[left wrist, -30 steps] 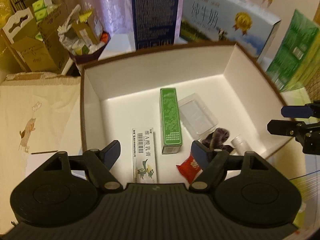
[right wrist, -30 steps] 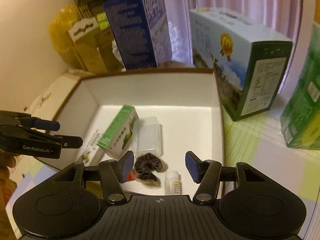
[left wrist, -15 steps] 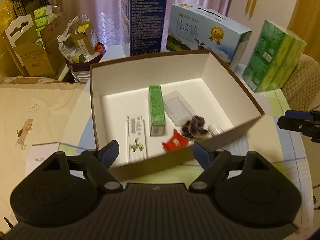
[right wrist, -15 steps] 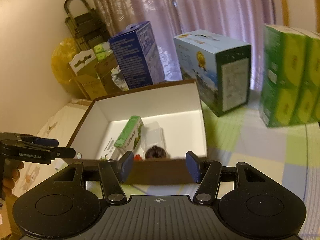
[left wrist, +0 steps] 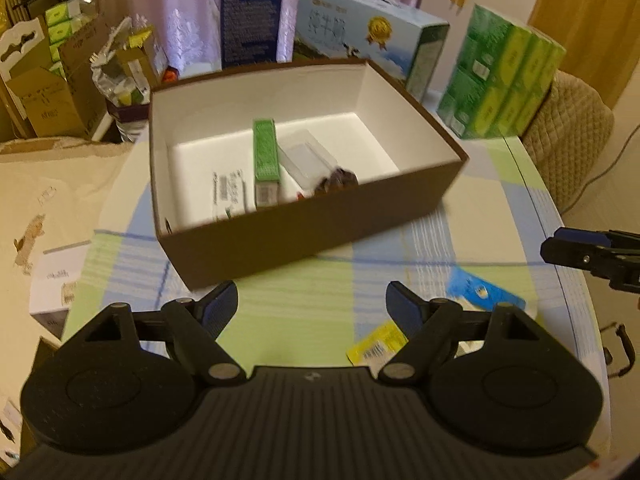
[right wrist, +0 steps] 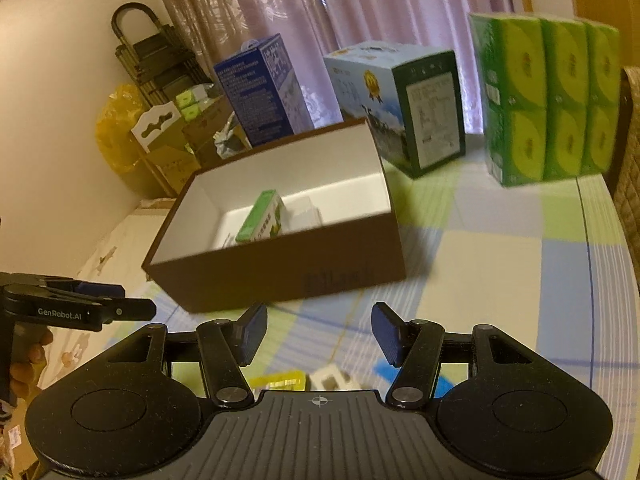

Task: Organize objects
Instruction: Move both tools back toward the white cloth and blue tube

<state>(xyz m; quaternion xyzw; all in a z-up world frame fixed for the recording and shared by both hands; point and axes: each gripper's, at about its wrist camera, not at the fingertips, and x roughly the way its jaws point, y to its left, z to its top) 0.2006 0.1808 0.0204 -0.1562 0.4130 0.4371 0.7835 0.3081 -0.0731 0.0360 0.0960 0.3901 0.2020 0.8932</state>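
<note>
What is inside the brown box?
Inside the brown box lie a green carton, a clear plastic tray, a white barcoded packet and something dark. The near wall hides the rest.

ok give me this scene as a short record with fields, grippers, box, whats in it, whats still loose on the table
left gripper: open, empty, above the table in front of the box
right gripper: open, empty
brown cardboard box with white inside: open-topped, on the checked tablecloth
in box: long green carton, clear plastic tray, white printed tube box, dark scrunchie-like item
loose on table: yellow sachet, blue packet, near the left gripper
</note>
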